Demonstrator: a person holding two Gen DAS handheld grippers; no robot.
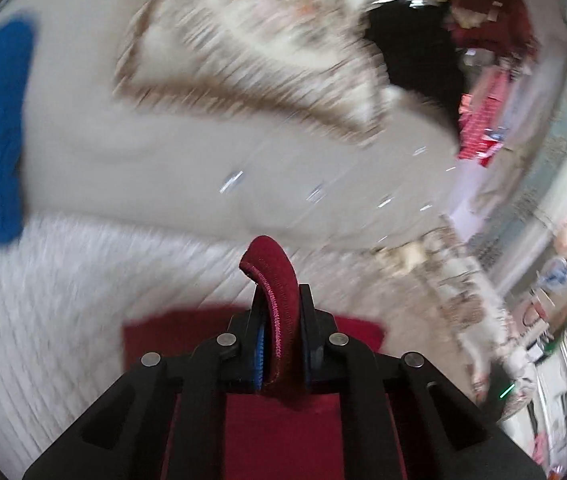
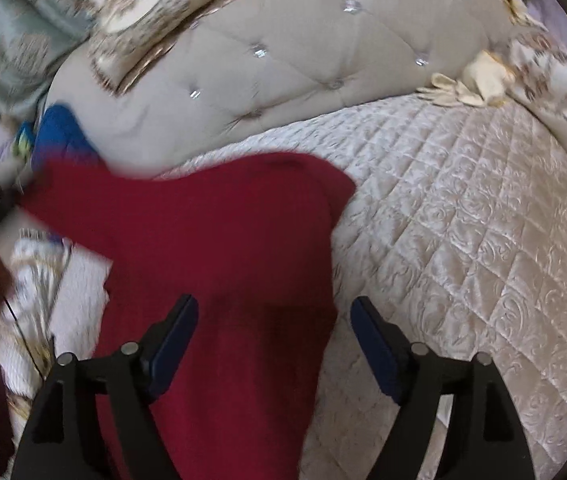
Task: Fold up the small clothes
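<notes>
A quilted cream bedspread (image 2: pixel 463 208) meets a tufted beige headboard (image 2: pixel 303 60) — patterned pillow (image 2: pixel 155 12) far left, blue cloth (image 2: pixel 59 136) beside it.

Soft even daylight, heavy motion blur in the left view, milder in the right, fisheye-bent dark edges.
</notes>
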